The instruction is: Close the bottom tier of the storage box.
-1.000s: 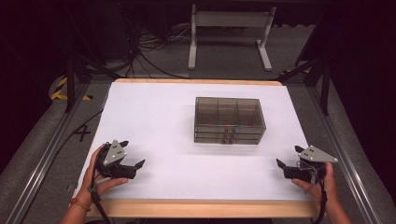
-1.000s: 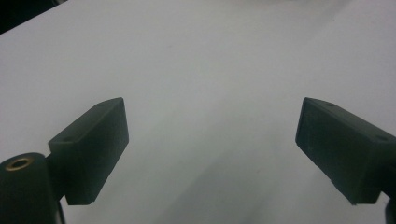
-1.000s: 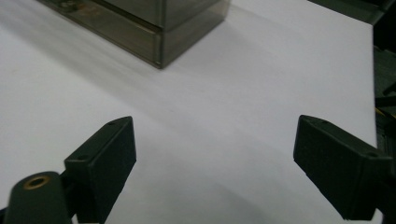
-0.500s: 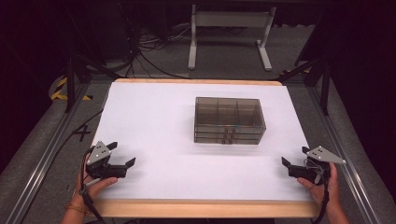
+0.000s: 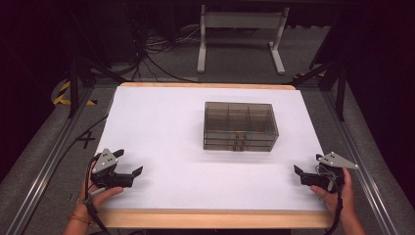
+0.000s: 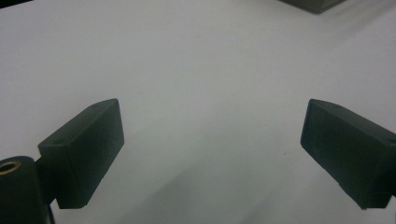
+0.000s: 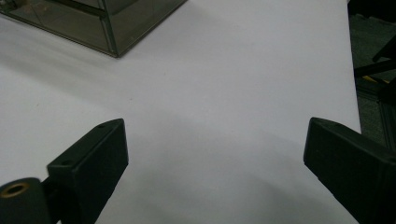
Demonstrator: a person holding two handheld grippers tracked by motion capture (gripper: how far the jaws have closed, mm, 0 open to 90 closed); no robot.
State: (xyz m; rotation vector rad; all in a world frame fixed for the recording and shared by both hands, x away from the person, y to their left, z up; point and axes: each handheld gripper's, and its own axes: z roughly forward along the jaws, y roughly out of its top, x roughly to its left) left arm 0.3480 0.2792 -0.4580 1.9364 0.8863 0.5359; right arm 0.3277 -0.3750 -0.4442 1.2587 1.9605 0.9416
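A smoky translucent drawer box (image 5: 240,126) with small compartments stands in the middle of the white table sheet (image 5: 161,122). My left gripper (image 5: 129,162) rests at the front left corner of the sheet, held by a hand. It is open, and in the left gripper view its jaws (image 6: 212,135) stand wide apart over bare sheet. My right gripper (image 5: 306,165) sits at the front right, also hand-held and open, with nothing between its jaws (image 7: 215,149). A corner of the box (image 7: 93,23) lies ahead and to the left of it.
The sheet's right edge and dark floor (image 7: 373,56) lie close to the right gripper. Metal rails (image 5: 44,166) run along both sides of the table. A white stand (image 5: 240,34) and cables are on the floor beyond the far edge.
The left gripper has shifted a little to the left and toward the front edge. The right gripper has drifted slightly to the right. Both stay open.
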